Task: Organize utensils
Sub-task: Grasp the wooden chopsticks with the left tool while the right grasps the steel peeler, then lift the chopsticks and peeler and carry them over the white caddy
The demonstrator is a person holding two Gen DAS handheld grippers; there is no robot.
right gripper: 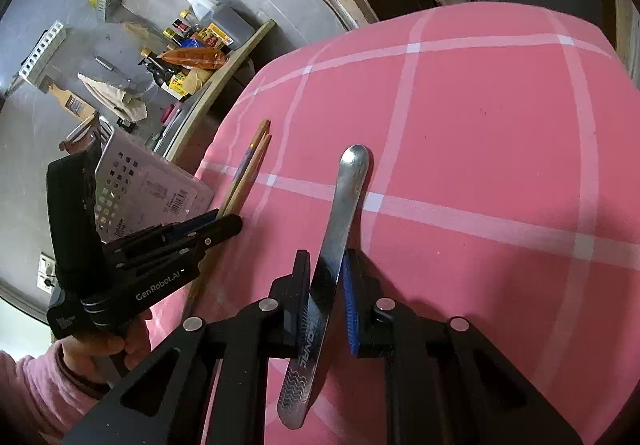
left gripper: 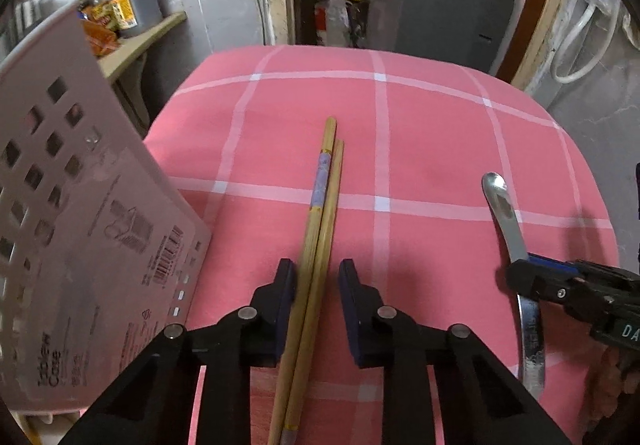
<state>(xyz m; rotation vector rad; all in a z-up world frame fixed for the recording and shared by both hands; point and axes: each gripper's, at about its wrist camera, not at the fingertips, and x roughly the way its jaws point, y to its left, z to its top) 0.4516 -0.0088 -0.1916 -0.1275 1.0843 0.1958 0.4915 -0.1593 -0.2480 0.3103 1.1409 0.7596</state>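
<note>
We held a gripper in each hand over a counter (left gripper: pixel 440 133) covered with a pink cloth crossed by white lines. In the left wrist view, the left gripper (left gripper: pixel 318 285) had its fingers (left gripper: pixel 286 297) set around a pair of wooden chopsticks (left gripper: pixel 320 221), which lay side by side on the cloth and ran from 6 o'clock up toward 12 o'clock. The finger at 9 o'clock touched the pair, while a gap showed between the chopsticks and the finger at 3 o'clock, so the pair was not yet pinched. A white perforated utensil basket (left gripper: pixel 80 229) stood at 9 o'clock, just beside the chopsticks.

In the right wrist view, the right gripper (right gripper: pixel 326 285) had its fingers (right gripper: pixel 300 293) close on either side of a metal spoon handle (right gripper: pixel 344 213), which sat tilted between them with its rounded end toward 12 o'clock. We could not tell whether both pads pressed on the handle. At 9 o'clock in that view we saw a hand (right gripper: pixel 100 349) in a pink sleeve (right gripper: pixel 36 397) gripping the left gripper.
</note>
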